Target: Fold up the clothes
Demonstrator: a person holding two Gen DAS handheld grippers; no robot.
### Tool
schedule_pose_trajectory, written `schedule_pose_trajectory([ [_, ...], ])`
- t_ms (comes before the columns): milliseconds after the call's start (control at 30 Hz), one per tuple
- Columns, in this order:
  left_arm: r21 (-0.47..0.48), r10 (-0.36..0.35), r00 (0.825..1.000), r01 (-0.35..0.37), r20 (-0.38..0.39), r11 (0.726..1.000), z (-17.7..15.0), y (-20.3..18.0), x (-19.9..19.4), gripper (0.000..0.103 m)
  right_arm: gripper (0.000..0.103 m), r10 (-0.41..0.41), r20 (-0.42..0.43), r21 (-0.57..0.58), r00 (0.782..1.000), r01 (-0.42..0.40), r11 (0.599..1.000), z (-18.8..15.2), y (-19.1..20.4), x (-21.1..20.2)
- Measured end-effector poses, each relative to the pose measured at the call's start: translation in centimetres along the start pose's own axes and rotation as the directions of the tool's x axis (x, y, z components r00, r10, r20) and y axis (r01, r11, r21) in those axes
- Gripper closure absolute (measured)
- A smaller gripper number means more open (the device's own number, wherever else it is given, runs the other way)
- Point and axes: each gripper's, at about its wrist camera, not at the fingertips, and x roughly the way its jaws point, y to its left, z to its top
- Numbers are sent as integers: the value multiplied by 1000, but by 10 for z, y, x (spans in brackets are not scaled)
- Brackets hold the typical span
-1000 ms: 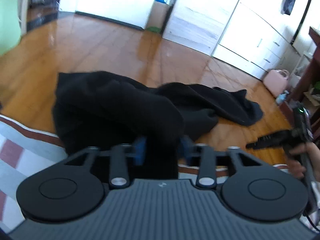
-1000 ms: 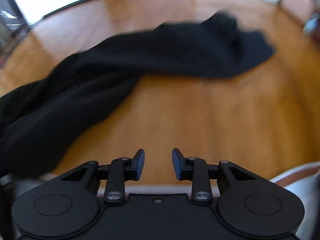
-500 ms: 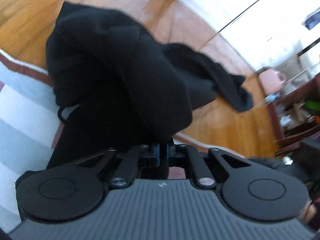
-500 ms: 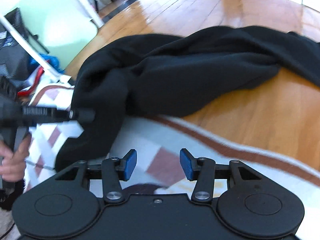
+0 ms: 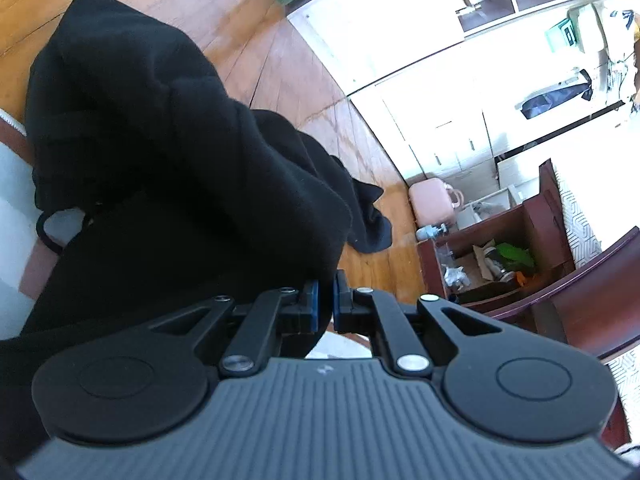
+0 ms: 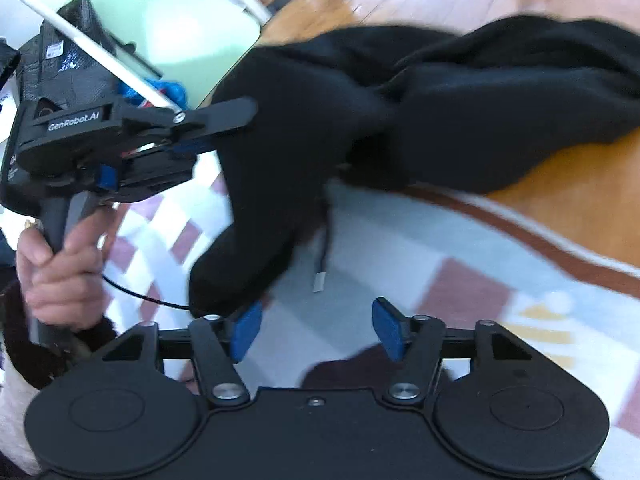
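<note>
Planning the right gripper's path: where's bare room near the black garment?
Free: the checked rug between the right hand-held gripper and the black garment; bare wood floor right of it. Crowded: the left, where the left hand-held gripper holds the garment.

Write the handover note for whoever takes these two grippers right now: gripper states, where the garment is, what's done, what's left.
Left gripper: shut on a fold of the black fleece garment, lifting that part up.
Right gripper: open, empty, over the checked white-and-red rug, just short of the garment's hanging end.
Garment: bunched, part raised over the rug, the rest trailing onto the wooden floor. A drawstring dangles from it.
Done: one grip only; no fold made.
Left: take a second hold with the right gripper, spread it flat, fold.
</note>
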Motion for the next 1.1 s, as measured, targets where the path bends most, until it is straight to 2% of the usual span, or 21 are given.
schedule_pose_trajectory([
  [133, -23, 44, 999, -45, -32, 999, -2, 7, 2, 98, 36, 26, -15, 109, 1000, -24, 994, 20, 18, 21],
  [167, -22, 36, 999, -37, -28, 999, -3, 8, 0, 98, 36, 32, -19, 136, 999, -30, 990, 25, 23, 27],
  [233, -18, 19, 1000, -19, -18, 1000, -3, 9, -4, 98, 31, 56, 12, 135, 998, -57, 989, 33, 33, 32],
  [267, -6, 12, 1000, -12, -14, 1000, -2, 10, -7, 98, 31, 41, 27, 110, 999, -44, 993, 36, 35, 39],
  [300, 6, 5, 1000, -5, -10, 1000, -1, 11, -10, 98, 31, -17, 36, 61, 999, 14, 998, 39, 32, 48],
  [333, 19, -2, 1000, 2, -6, 1000, 1, 12, -13, 96, 43, -74, 49, 13, 996, 73, 997, 41, 29, 57],
  [367, 33, 10, 1000, -10, -8, 999, 3, 12, -14, 96, 59, -154, 54, 0, 987, 154, 988, 44, 20, 63],
  [400, 44, 44, 999, -44, -1, 998, 4, 13, -15, 93, 99, -154, 63, 40, 986, 152, 988, 46, 9, 58],
  [433, 40, 63, 998, -64, 20, 997, 5, 15, -18, 82, 96, -155, 73, 80, 985, 149, 986, 48, -3, 53],
  [500, 37, 111, 991, -114, 79, 993, 6, 17, -26, 69, 97, -230, 226, 138, 947, 203, 970, 44, -10, 18],
  [533, 45, 151, 983, -156, 104, 987, 6, 16, -30, 58, 97, -332, 296, 132, 896, 305, 943, 44, -5, -1],
  [567, 58, 202, 971, -211, 129, 976, 6, 15, -36, 52, 97, -410, 358, 122, 838, 394, 911, 47, -1, -19],
  [600, 93, 253, 957, -268, 141, 959, 6, 13, -38, 47, 97, -481, 419, 117, 770, 479, 870, 50, 3, -38],
  [633, 128, 303, 940, -323, 155, 938, 5, 10, -40, 47, 97, -515, 467, 104, 719, 533, 840, 54, 3, -55],
  [700, 147, 398, 903, -421, 161, 895, 7, 14, -36, 47, 97, -609, 538, 101, 583, 673, 733, 63, 2, -85],
  [767, 140, 474, 866, -496, 160, 857, 9, 20, -30, 47, 97, -653, 589, 125, 476, 745, 656, 66, 0, -117],
  [800, 137, 511, 845, -532, 159, 836, 10, 23, -26, 47, 97, -662, 603, 153, 446, 750, 644, 66, -3, -135],
  [900, 121, 542, 827, -559, 150, 820, 13, 30, -21, 47, 97, -717, 614, 249, 331, 780, 574, 61, -5, -184],
  [1000, 92, 563, 808, -582, 173, 808, 16, 36, -27, 46, 98, -782, 577, 441, 236, 716, 542, 36, -31, -244],
  [1067, 55, 554, 812, -571, 184, 819, 17, 38, -34, 41, 98, -823, 539, 559, 178, 655, 508, 20, -49, -283],
  [1100, 36, 537, 822, -552, 188, 833, 17, 41, -38, 40, 98, -843, 517, 614, 150, 620, 488, 11, -58, -303],
])
